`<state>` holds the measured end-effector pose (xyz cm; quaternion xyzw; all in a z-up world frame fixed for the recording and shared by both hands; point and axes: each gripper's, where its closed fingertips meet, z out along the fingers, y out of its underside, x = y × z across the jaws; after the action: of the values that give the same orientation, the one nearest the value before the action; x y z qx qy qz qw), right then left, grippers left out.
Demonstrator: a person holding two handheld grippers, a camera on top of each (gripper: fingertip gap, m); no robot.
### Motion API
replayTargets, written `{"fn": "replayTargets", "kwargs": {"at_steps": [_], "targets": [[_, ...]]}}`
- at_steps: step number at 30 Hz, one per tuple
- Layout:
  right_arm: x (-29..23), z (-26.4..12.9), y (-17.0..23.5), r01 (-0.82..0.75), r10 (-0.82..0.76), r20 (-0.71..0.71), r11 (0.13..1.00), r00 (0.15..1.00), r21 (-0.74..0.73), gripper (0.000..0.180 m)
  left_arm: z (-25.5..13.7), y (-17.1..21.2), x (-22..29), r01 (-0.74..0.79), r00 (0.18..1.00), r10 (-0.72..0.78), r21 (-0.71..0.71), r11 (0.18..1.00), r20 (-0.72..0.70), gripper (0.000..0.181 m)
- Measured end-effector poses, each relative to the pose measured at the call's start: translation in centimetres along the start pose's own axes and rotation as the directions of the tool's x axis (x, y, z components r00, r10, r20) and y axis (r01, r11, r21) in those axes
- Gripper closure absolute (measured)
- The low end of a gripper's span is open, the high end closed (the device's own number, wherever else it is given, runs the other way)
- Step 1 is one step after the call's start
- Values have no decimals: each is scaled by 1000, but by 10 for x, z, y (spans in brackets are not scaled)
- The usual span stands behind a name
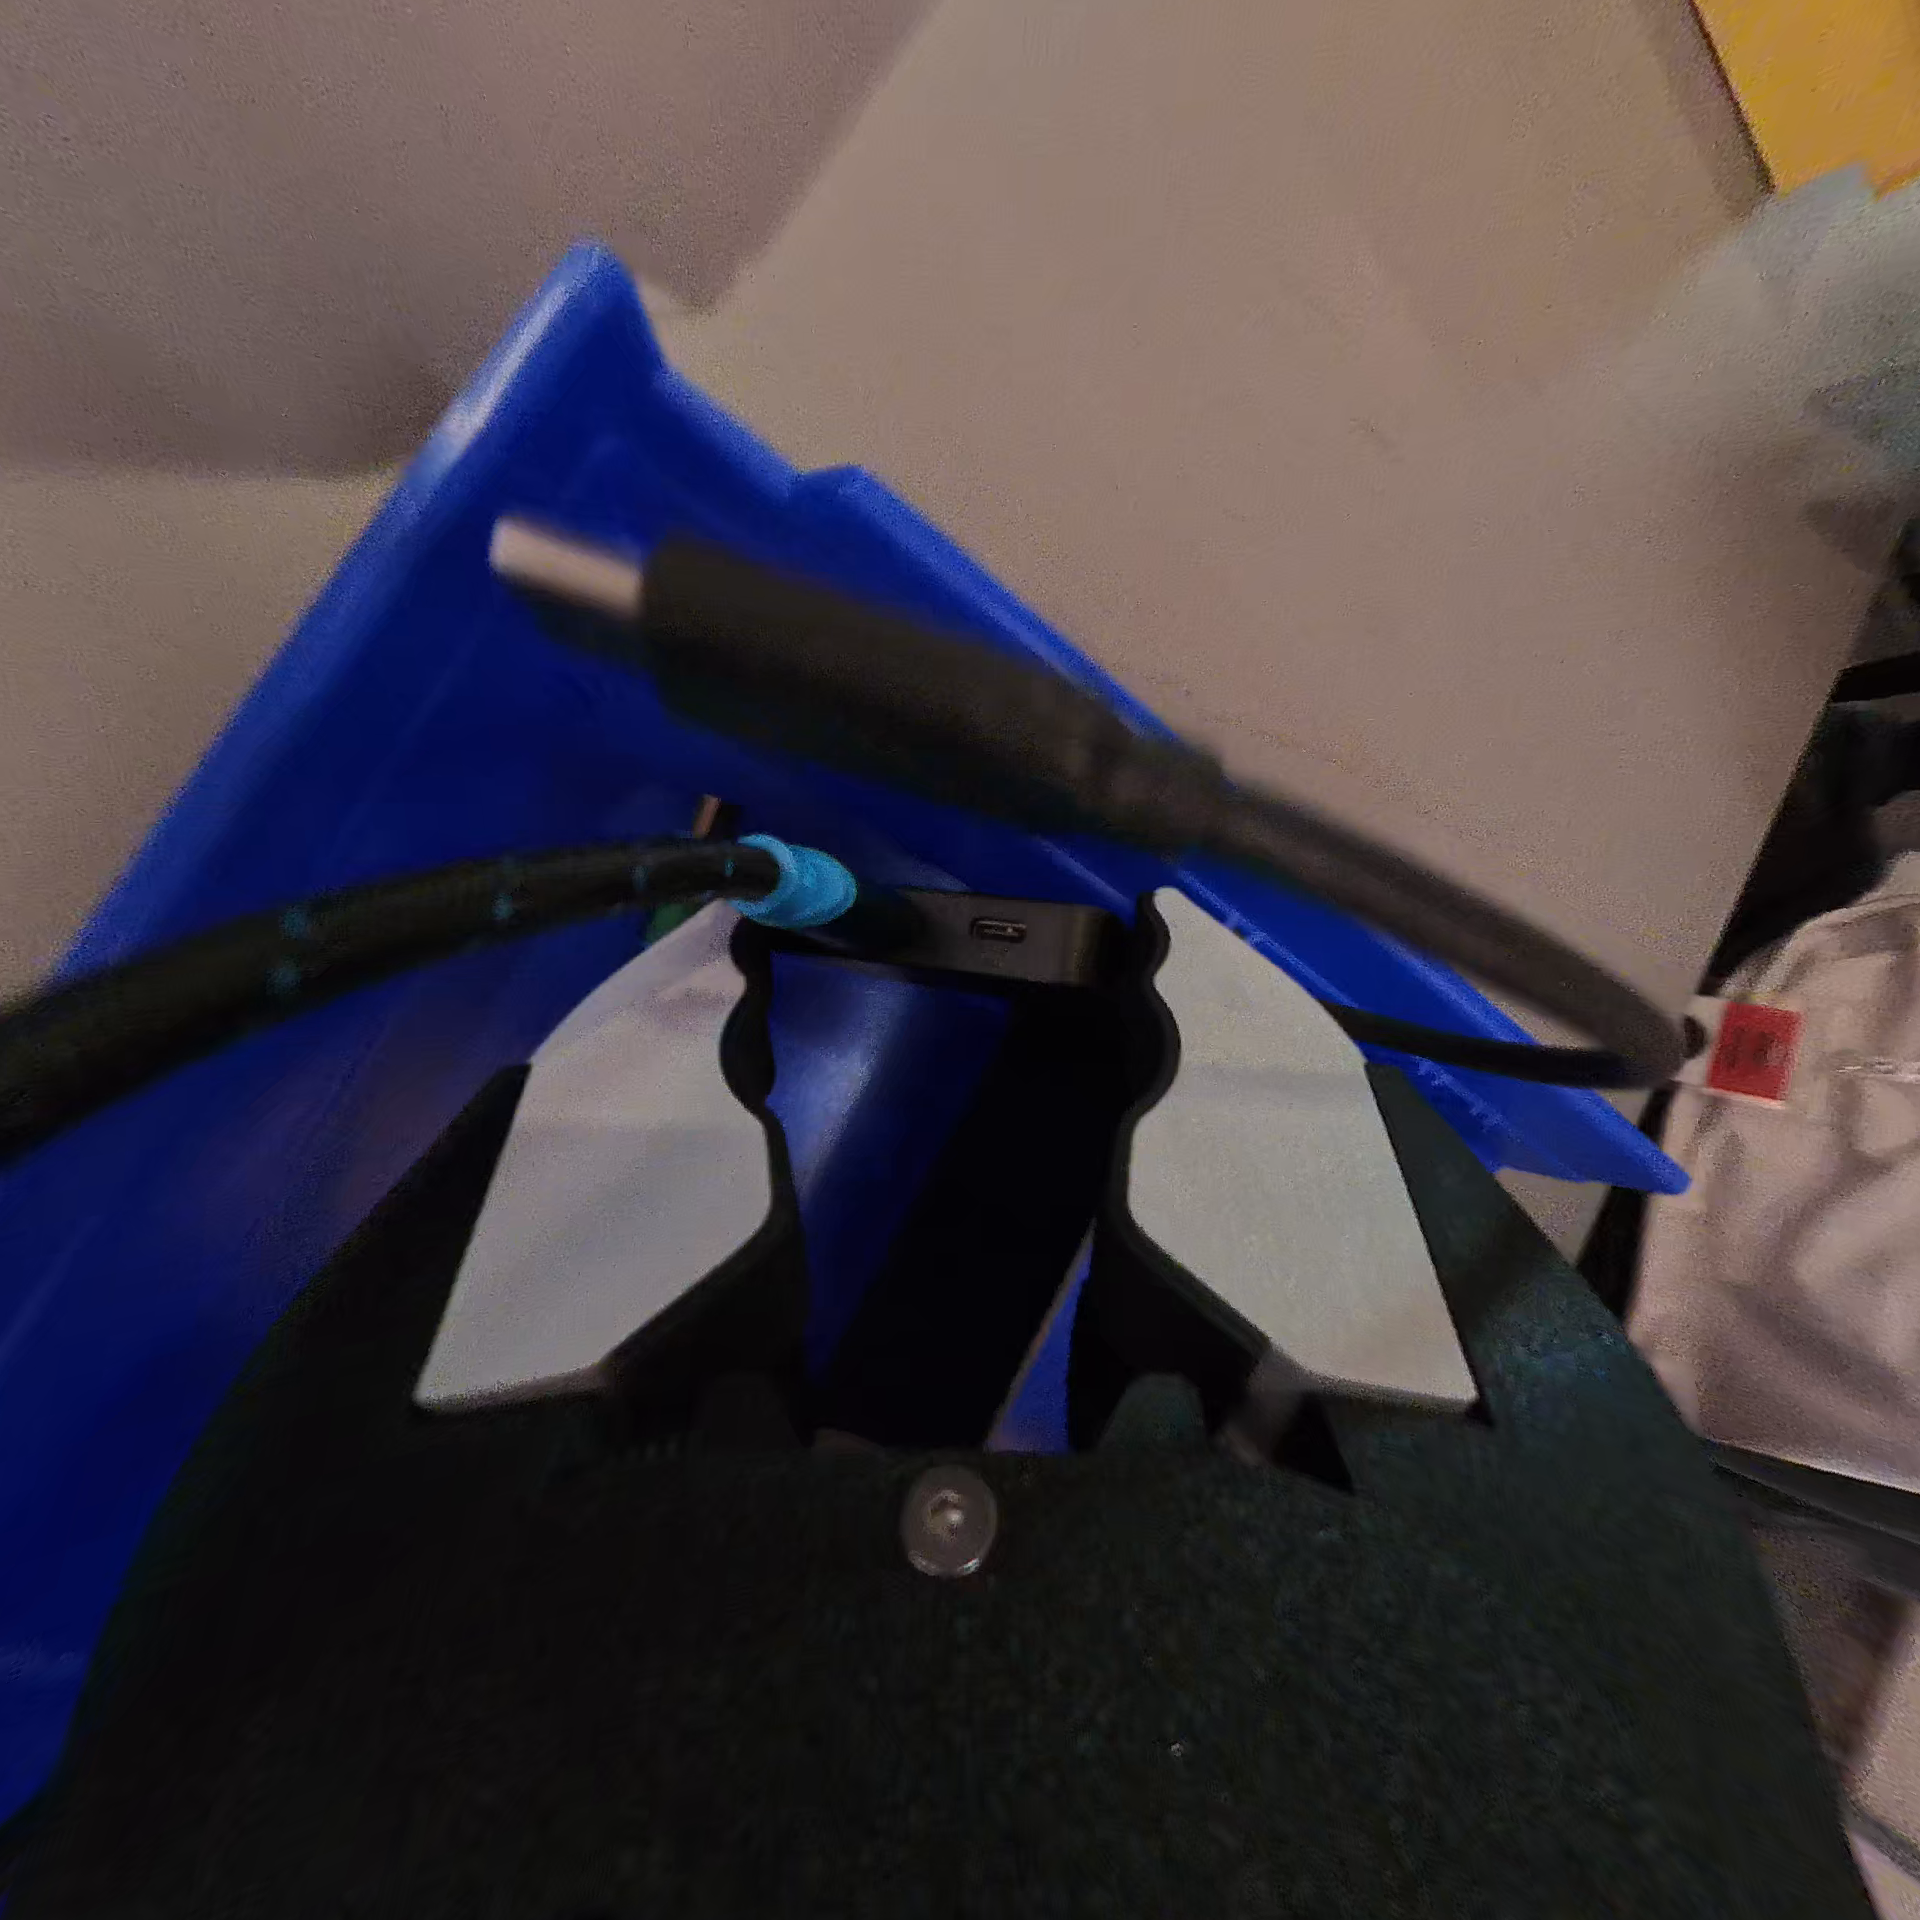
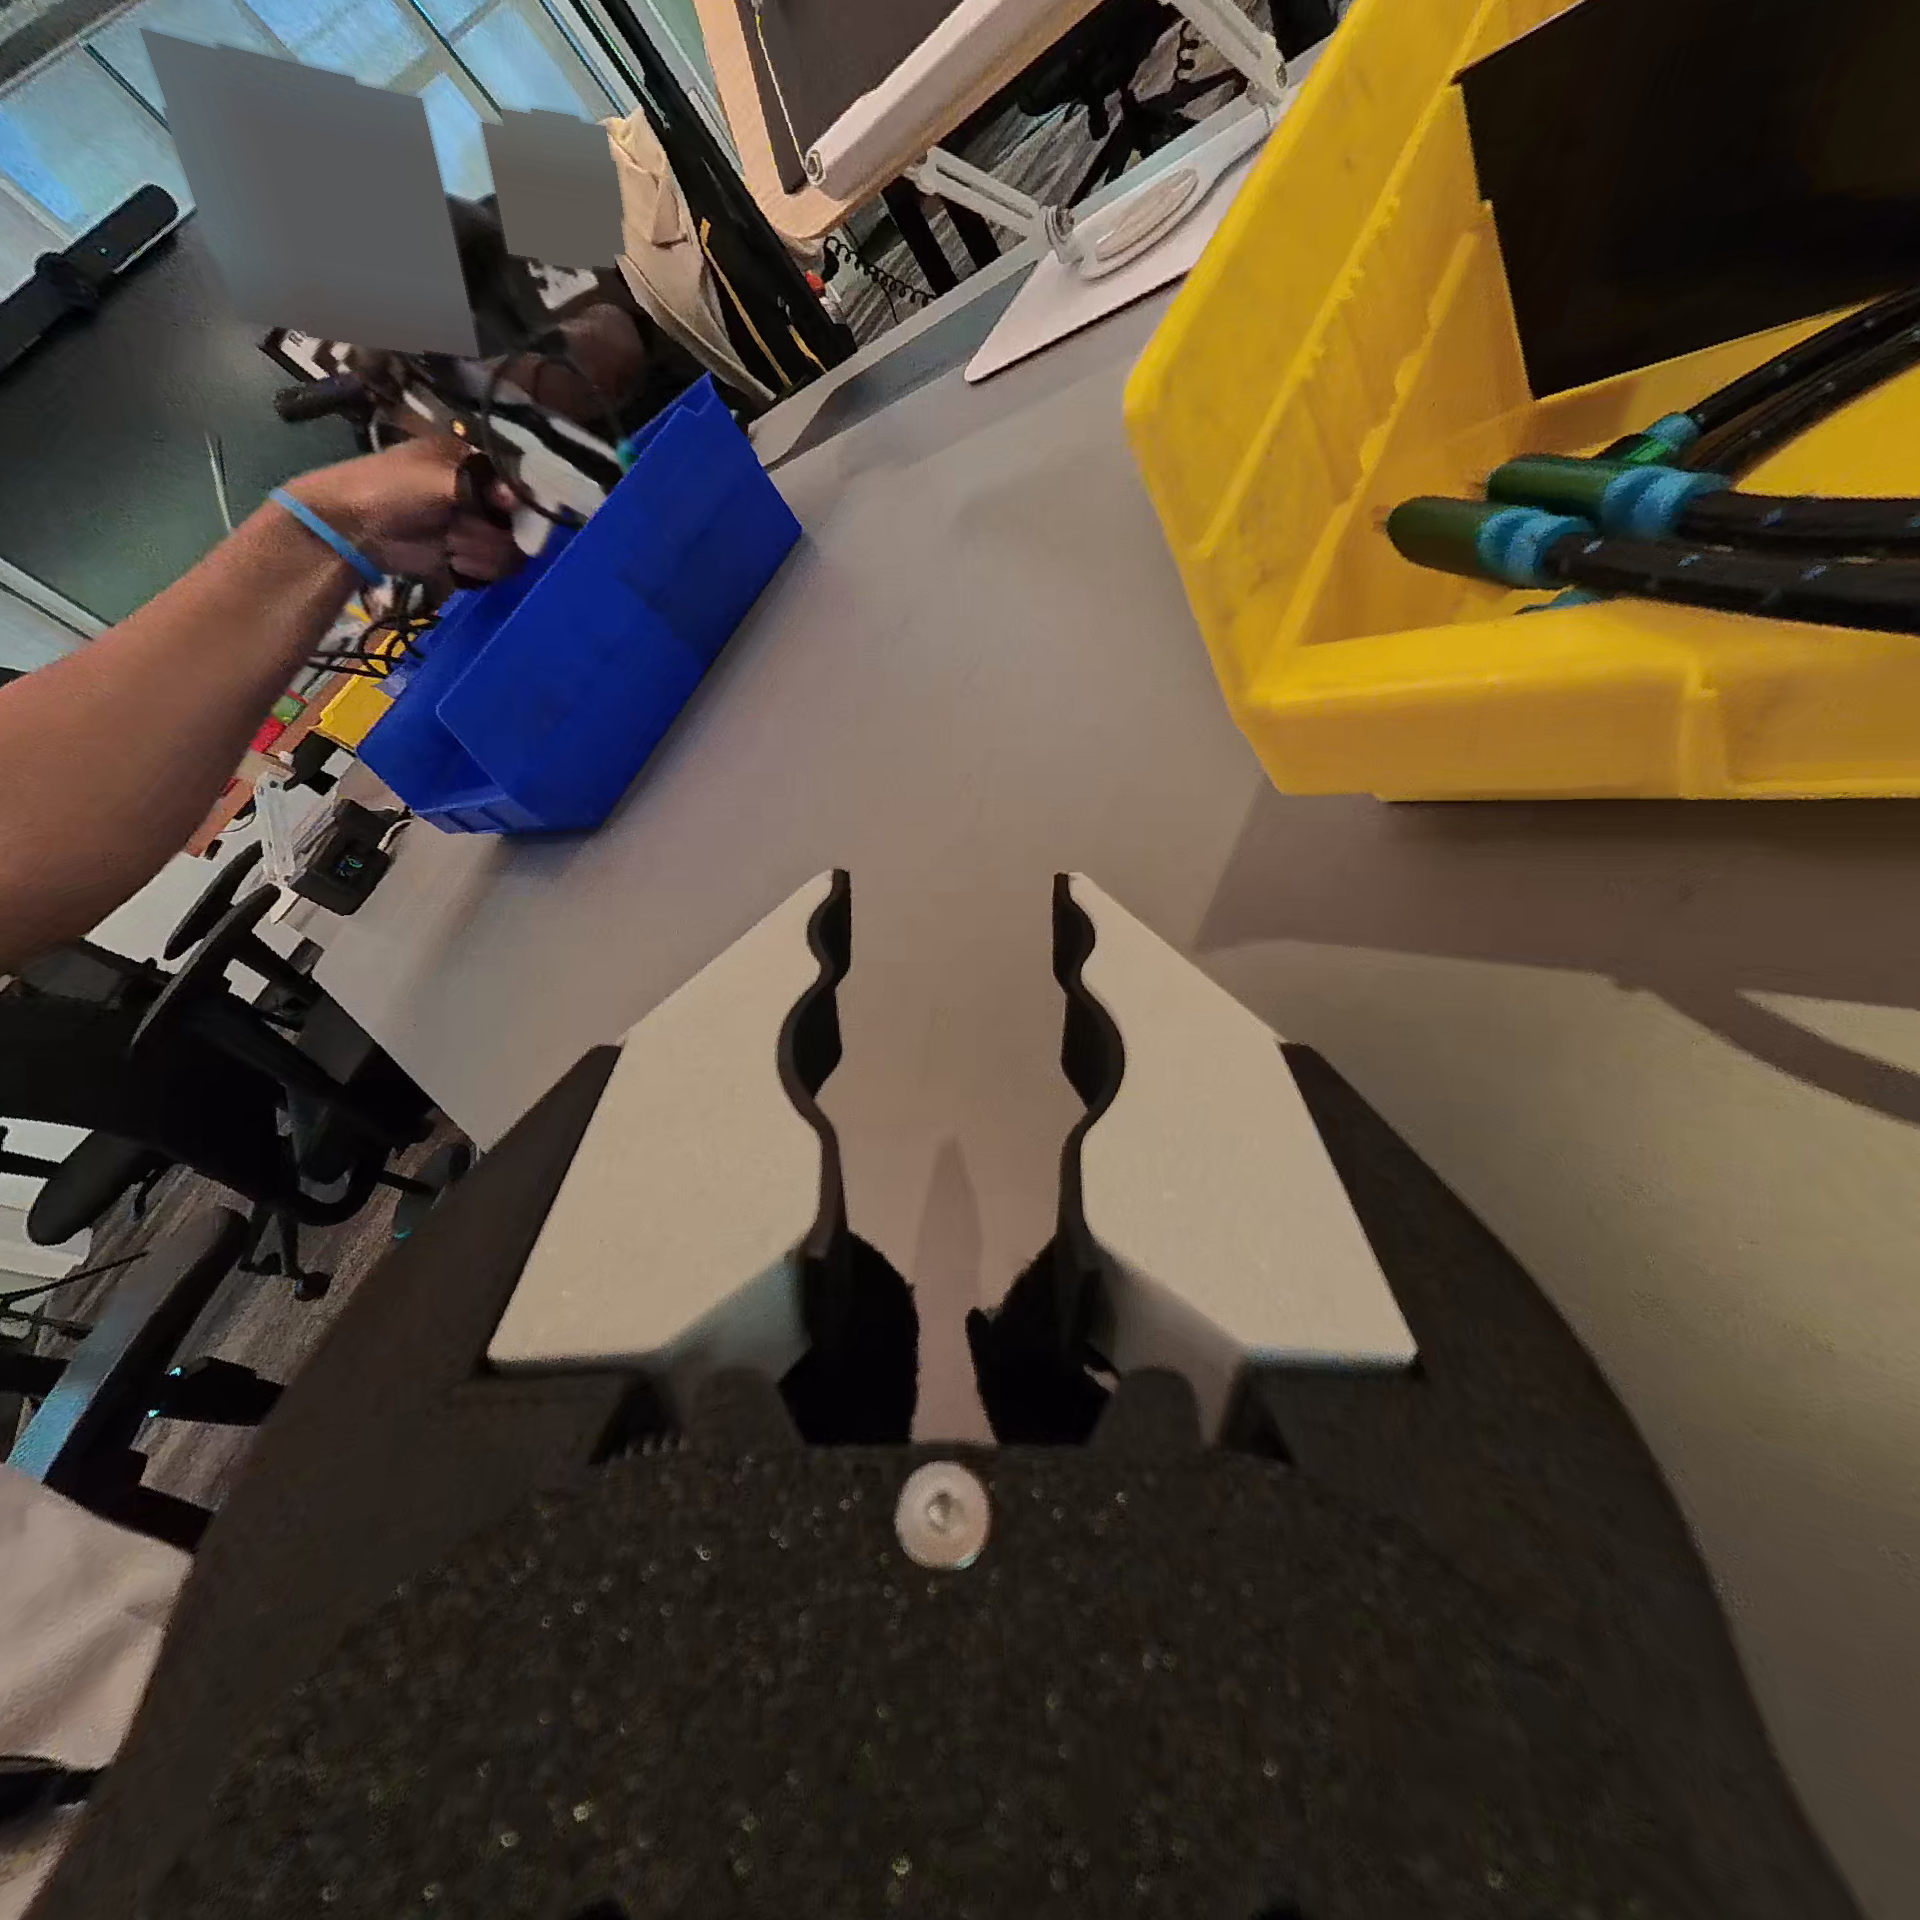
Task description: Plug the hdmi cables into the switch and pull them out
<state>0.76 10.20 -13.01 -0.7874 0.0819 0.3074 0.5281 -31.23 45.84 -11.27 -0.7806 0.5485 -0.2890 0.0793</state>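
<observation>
Your left gripper (image 1: 945,935) clamps the black switch (image 1: 997,940) above the blue bin (image 1: 416,831), one braided hdmi cable (image 1: 364,914) plugged in, while your right gripper (image 2: 951,914) gapes empty over the table (image 2: 987,675) near the yellow bin (image 2: 1351,520) of cables (image 2: 1714,566).

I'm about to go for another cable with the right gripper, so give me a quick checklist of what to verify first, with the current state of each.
1. Left gripper shut on the switch: ok, both fingertips press its sides.
2. Braided cable seated in the switch: ok; its blue-collared plug sits at the switch's end.
3. Loose black plug free of any port: ok, its metal tip is bare.
4. Right gripper open and empty: ok.
5. Cables in the yellow bin reachable: ok; green plugs lie near its front wall.
6. Free port facing the right gripper: cannot tell.
</observation>
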Motion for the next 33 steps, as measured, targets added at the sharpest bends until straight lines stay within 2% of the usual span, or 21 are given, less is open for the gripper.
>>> {"fn": "replayTargets", "kwargs": {"at_steps": [5, 8, 11, 16, 19, 21, 28, 30, 33], "targets": [[-11, 1, -2, 68, -68, 11, 998, 998, 9, 141, -57, -20, 45, -208, 966, 206, -4, 978, 156, 115], [-32, 3, -13, 166, -168, 33, 985, 985, 52, 141, -88, -36, 95, -358, 907, 356, -34, 933, 225, 115], [-69, 16, -28, 277, -283, 100, 958, 954, 68, 141, -99, -48, 156, -500, 828, 504, -84, 862, 247, 115], [-164, 60, -63, 457, -461, 300, 885, 835, 86, 140, -64, -53, 245, -683, 660, 720, -226, 694, 214, 115], [-214, 85, -79, 516, -518, 395, 848, 759, 123, 138, -30, -51, 286, -745, 602, 784, -248, 619, 150, 115], [-228, 101, -85, 546, -552, 385, 827, 740, 136, 137, -12, -50, 304, -768, 577, 807, -255, 588, 122, 115], [-229, 116, -79, 530, -542, 360, 836, 759, 143, 135, 34, -40, 327, -783, 571, 819, -267, 562, 49, 115], [-220, 117, -76, 557, -565, 329, 820, 756, 128, 145, 42, -39, 328, -779, 580, 813, -260, 570, 43, 115], [-211, 117, -70, 591, -591, 297, 800, 750, 100, 148, 53, -38, 327, -767, 604, 796, -242, 595, 41, 115]]}}
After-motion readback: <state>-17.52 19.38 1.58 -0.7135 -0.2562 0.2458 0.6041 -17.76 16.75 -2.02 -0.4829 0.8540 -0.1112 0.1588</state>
